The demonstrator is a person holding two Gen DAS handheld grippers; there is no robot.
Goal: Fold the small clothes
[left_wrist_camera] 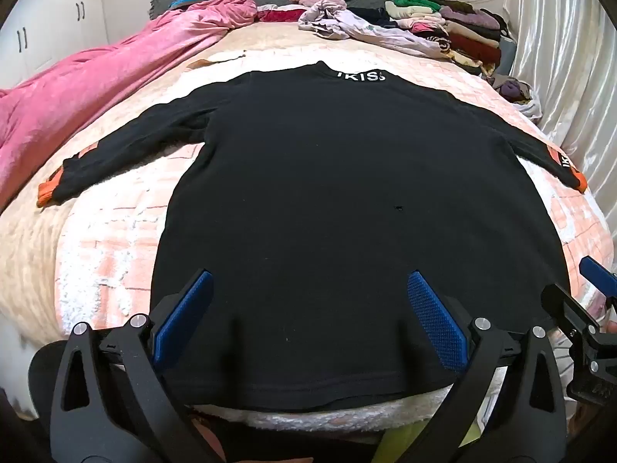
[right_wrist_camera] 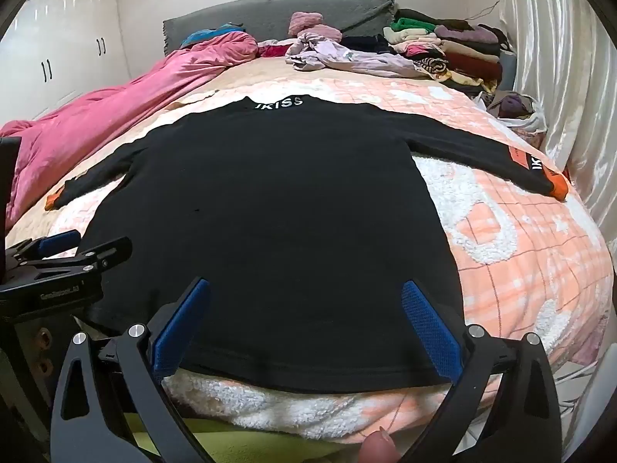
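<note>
A black long-sleeved shirt (left_wrist_camera: 339, 200) lies flat on the bed, sleeves spread, orange cuffs at both ends, white "IKISS" lettering at the collar. It also shows in the right wrist view (right_wrist_camera: 277, 208). My left gripper (left_wrist_camera: 308, 281) is open and empty, its blue pads (left_wrist_camera: 435, 324) just above the shirt's near hem. My right gripper (right_wrist_camera: 304, 289) is open and empty over the hem further right. Each gripper shows at the edge of the other's view: the right one in the left wrist view (left_wrist_camera: 590, 308), the left one in the right wrist view (right_wrist_camera: 61, 262).
The bed has a peach and white fleece blanket (right_wrist_camera: 520, 254). A pink quilt (left_wrist_camera: 88, 92) lies along the left side. Loose clothes (left_wrist_camera: 347, 27) and a stack of folded clothes (left_wrist_camera: 459, 34) sit at the far end. A curtain (left_wrist_camera: 570, 58) hangs on the right.
</note>
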